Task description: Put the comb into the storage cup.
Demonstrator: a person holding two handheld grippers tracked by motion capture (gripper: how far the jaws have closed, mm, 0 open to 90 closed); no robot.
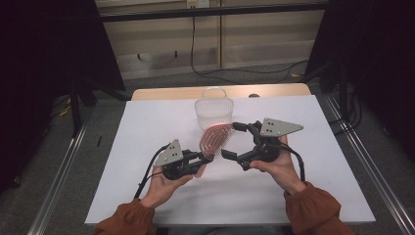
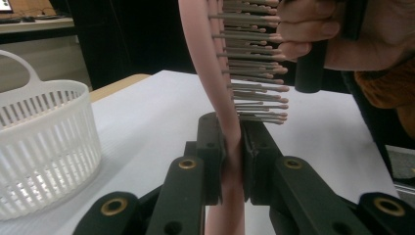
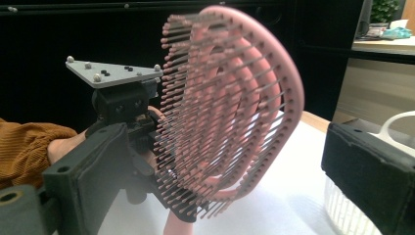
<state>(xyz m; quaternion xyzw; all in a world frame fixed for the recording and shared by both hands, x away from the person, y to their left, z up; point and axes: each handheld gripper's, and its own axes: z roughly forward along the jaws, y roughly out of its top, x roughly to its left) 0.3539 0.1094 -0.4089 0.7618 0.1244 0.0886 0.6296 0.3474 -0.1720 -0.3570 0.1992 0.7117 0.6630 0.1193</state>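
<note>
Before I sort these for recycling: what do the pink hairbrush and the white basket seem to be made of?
The pink vented hairbrush looks like moulded plastic with a smooth, matte finish: one even colour, curved open ribs, thin pins with rounded tips. The pins may be plastic too, though I can't be sure. The white slotted basket looks like thin, slightly translucent plastic: regular moulded slits, light showing through its wall, and a loop handle.

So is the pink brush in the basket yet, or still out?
Out. The pink brush is held above the table, its handle clamped in the left hand-held gripper, in front of the white basket.
</note>
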